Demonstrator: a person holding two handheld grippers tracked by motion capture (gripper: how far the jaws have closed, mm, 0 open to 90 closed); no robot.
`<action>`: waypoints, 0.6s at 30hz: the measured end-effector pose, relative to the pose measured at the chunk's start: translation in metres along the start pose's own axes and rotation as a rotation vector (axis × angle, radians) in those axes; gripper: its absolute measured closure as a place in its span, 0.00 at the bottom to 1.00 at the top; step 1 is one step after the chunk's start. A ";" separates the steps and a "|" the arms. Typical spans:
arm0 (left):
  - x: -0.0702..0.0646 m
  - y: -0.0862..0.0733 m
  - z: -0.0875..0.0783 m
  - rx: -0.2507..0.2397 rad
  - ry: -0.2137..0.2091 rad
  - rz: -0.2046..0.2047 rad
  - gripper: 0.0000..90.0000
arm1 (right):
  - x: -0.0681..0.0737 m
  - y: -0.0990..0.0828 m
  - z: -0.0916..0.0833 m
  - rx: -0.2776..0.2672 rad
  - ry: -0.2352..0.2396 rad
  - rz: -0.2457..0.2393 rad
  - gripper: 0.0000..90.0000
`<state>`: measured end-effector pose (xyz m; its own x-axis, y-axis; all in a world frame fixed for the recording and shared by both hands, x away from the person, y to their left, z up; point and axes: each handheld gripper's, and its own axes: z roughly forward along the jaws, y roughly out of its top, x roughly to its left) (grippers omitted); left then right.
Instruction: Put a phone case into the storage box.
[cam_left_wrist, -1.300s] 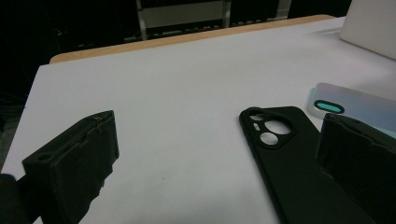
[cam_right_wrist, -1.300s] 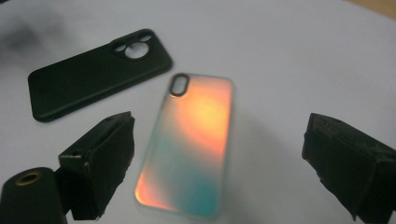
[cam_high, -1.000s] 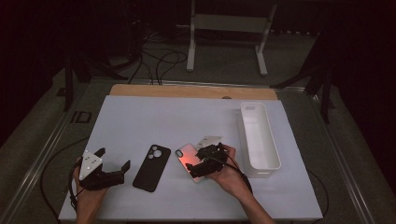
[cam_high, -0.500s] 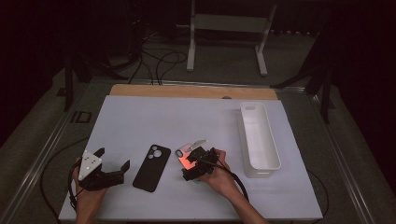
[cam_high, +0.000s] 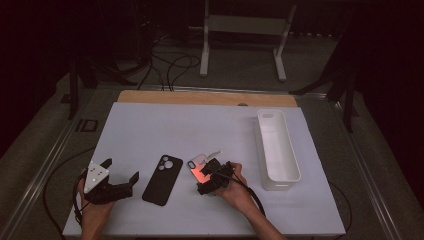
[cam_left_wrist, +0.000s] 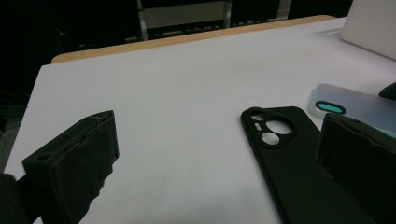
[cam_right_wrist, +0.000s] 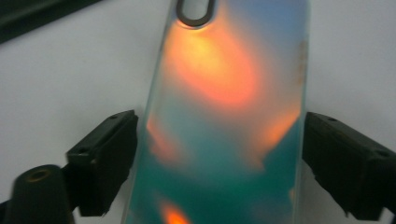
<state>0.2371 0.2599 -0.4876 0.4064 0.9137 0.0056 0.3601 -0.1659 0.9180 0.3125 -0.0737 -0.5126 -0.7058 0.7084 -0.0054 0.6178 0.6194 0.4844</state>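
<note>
The right tool (cam_high: 209, 181) has sunk, jaws closing, astride the iridescent phone case (cam_right_wrist: 224, 116), hiding its lower end.

The right gripper (cam_high: 206, 181) was lowered onto the iridescent phone case (cam_high: 199, 167) between the earlier high views and the present one, and its hand (cam_high: 235, 184) was drawn slightly nearer the table's front edge. Its jaws, which had just been closing, were brought to either long edge of the case, which lay between them in the right gripper view.
</note>
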 end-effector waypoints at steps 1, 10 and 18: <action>0.000 0.000 0.000 0.000 0.000 0.000 0.00 | -0.001 -0.001 0.000 0.001 0.010 0.015 0.16; 0.000 0.000 0.000 0.005 0.002 -0.001 0.00 | 0.000 0.002 -0.001 0.018 0.001 0.020 0.18; -0.003 0.002 0.001 0.007 -0.009 -0.003 0.00 | -0.005 0.001 -0.015 -0.049 0.012 0.059 0.19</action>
<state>0.2373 0.2570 -0.4863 0.4126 0.9109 -0.0004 0.3670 -0.1659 0.9153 0.3115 -0.0817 -0.4988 -0.6730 0.7388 0.0343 0.6409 0.5595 0.5256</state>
